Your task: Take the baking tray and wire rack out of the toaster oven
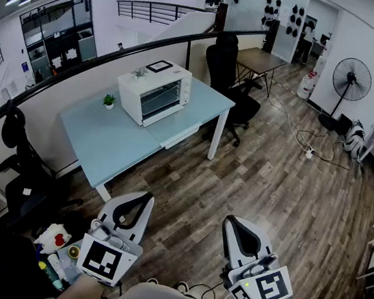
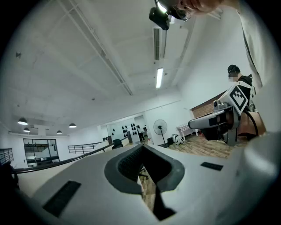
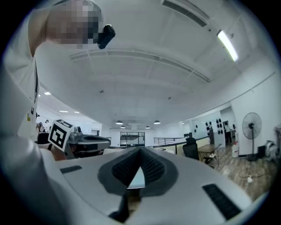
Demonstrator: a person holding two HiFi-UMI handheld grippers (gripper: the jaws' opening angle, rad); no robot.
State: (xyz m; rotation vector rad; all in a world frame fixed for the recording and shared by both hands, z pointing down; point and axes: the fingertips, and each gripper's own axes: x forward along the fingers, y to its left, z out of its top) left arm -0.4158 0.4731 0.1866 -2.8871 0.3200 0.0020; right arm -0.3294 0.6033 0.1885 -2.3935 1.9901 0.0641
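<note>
The toaster oven (image 1: 155, 94) stands on the pale blue desk (image 1: 115, 143) towards its far edge by the curved railing (image 1: 82, 61), glass door shut and facing the room. The baking tray and wire rack cannot be made out behind it. A small potted plant (image 1: 109, 101) sits just beside the oven's left end. The desk's near half is bare, and wide wooden floor (image 1: 272, 185) lies between it and the 2 grippers. 1 black chair (image 1: 229, 68) stands at the desk's right end and another (image 1: 23, 157) off its left corner.

The left gripper (image 1: 140, 201) and right gripper (image 1: 233, 222) are held level, well apart from the desk, each fully closed on nothing.

Only the head view shows the oven. The left gripper view takes in its own closed tips (image 2: 142, 151), the ceiling lights, a standing fan (image 2: 159, 128) and the right gripper (image 2: 219, 118). The right gripper view shows its closed tips (image 3: 140, 153) and the left gripper (image 3: 83, 143).
</note>
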